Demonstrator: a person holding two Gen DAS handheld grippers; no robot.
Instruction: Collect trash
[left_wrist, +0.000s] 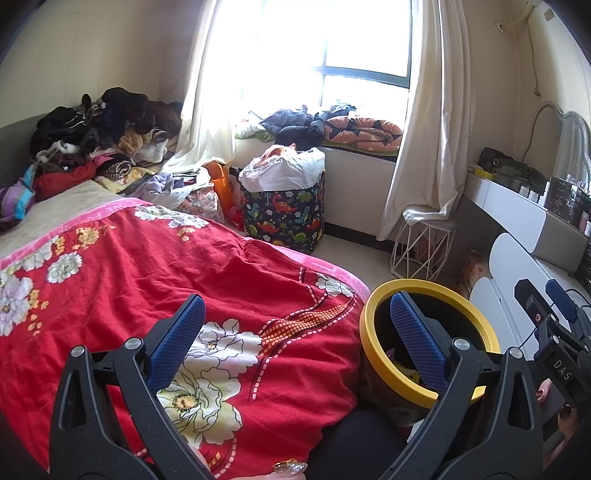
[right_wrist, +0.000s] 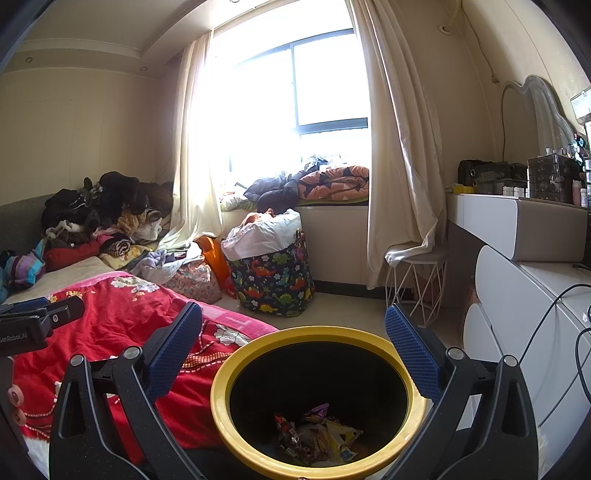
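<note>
Cluttered bedroom, bright window behind. Yellow-rimmed bin (right_wrist: 317, 398) parked on floor beside bed (left_wrist: 184, 277), handy for drops; wrappers (right_wrist: 317, 435) already at bottom. Left gripper (left_wrist: 295, 343) and right gripper (right_wrist: 293, 347) both spread wide, holding nothing.

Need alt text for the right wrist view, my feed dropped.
The open right gripper is above a yellow-rimmed black trash bin holding crumpled snack wrappers. A red floral bedspread lies to its left, and a dinosaur-print fabric basket stands below the bright window.
</note>
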